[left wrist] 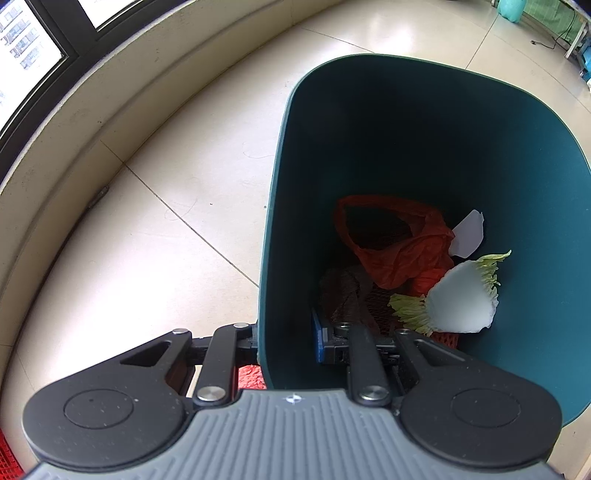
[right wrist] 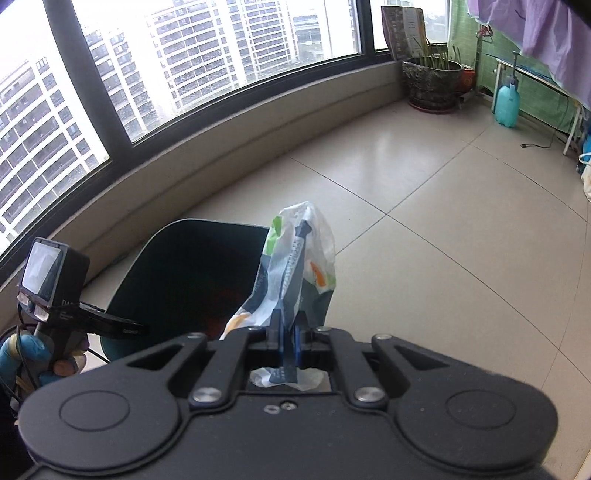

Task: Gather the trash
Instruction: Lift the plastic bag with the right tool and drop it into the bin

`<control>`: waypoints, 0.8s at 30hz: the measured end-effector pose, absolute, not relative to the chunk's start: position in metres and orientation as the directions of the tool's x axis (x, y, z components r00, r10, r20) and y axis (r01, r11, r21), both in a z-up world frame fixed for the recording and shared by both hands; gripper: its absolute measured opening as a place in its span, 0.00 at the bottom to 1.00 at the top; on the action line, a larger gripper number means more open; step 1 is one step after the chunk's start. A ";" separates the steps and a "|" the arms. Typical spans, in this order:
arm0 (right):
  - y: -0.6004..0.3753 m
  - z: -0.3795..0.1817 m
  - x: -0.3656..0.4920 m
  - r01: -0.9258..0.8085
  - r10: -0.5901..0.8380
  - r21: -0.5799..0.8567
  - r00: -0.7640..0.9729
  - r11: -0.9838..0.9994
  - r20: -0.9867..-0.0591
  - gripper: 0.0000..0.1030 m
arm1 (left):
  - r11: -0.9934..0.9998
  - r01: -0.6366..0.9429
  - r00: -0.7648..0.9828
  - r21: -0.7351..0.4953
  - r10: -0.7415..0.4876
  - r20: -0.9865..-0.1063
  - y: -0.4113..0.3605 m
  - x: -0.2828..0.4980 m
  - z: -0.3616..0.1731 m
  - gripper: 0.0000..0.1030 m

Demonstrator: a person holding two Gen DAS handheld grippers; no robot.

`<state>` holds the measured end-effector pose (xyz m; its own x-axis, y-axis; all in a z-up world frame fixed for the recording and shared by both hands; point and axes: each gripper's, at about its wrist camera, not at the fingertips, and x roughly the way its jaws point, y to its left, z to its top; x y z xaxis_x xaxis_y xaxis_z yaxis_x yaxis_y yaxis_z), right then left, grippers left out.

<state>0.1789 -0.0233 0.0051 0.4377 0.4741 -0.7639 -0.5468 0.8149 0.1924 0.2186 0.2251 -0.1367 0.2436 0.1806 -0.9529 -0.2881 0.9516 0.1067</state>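
Right tool point(right wrist: 286, 341) pinches a crumpled white wrapper point(right wrist: 295, 266) (green, orange, grey print).

This is an enclosed balcony in a high-rise flat. A curved window point(right wrist: 207, 74) looks out on tall apartment blocks point(right wrist: 207, 48), with a low sill wall beneath it and pale floor tiles point(right wrist: 424, 240) running along it. At the window's far end stand a potted plant point(right wrist: 432, 79), a blue spray bottle point(right wrist: 508, 105) and hanging purple cloth point(right wrist: 532, 33).
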 end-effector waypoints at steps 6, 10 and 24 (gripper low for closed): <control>0.031 -0.015 0.186 -0.620 0.471 0.147 0.398 0.771 -0.787 0.04 | 0.954 -0.284 0.263 0.094 0.172 -0.949 0.227 0.216 -0.132 0.20; 0.070 -0.033 0.189 -0.633 0.443 0.125 0.374 0.764 -0.815 0.04 | 0.955 -0.283 0.266 0.086 0.165 -0.950 0.227 0.214 -0.131 0.20; 0.135 -0.125 0.199 -0.659 0.265 0.022 0.272 0.752 -0.925 0.05 | 0.958 -0.280 0.278 0.068 0.149 -0.949 0.230 0.210 -0.129 0.17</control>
